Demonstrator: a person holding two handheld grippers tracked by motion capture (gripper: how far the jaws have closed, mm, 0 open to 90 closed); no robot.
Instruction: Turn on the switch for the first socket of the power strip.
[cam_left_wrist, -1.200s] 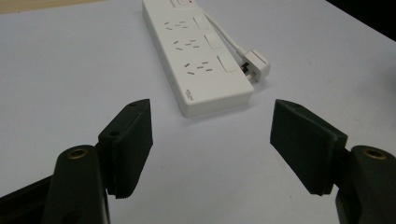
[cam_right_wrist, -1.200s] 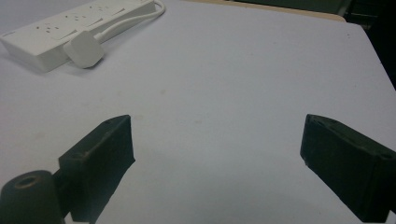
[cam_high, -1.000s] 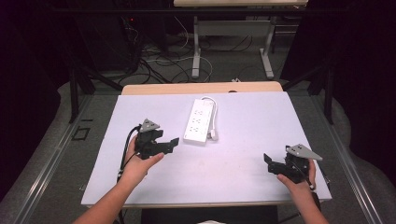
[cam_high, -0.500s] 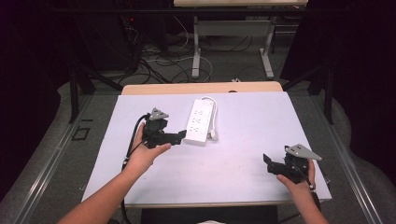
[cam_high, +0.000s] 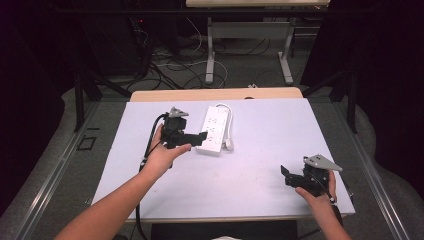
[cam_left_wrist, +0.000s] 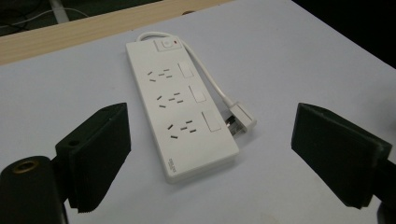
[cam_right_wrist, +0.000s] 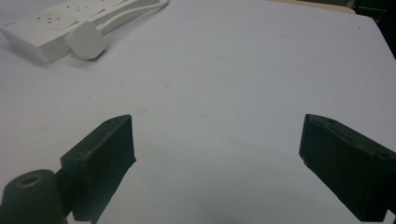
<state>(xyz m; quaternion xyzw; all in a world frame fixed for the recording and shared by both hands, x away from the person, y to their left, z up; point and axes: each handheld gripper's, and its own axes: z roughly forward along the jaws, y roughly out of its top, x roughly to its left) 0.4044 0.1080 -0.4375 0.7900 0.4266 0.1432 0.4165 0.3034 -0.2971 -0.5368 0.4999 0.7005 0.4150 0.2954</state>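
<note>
Power strip (cam_high: 215, 129) lies flat on the table (cam_high: 260, 165), toward the far side and left of centre, sockets up. Its cord loops round the far end and down the right side, and the plug (cam_left_wrist: 240, 117) rests on the table just beside the strip's near right corner, not in any socket.

Your left gripper (cam_high: 192, 139) hovers just left of the strip's near end. Its jaws have just been opening and stand wide apart, nothing between them; in the left gripper view the strip sits ahead of the jaws and framed between them, pads clear of it on both sides. Released, not touching.

Your right gripper (cam_high: 292, 176) sits near the table's near right corner, well apart from the strip. Its jaws stand apart over bare table and hold nothing. From the right gripper view the strip and plug are far off at upper left.

Progress, as a judgement: early. You're at the approach stage only. Nothing is grasped, and the strip looks untouched, square on the table. Left to do: bring the left gripper onto the strip or the plug and clamp it, then whatever handling follows. The right gripper has no part yet; it looks parked. The strip is wide and flat, so aim for its narrow width or the plug.
</note>
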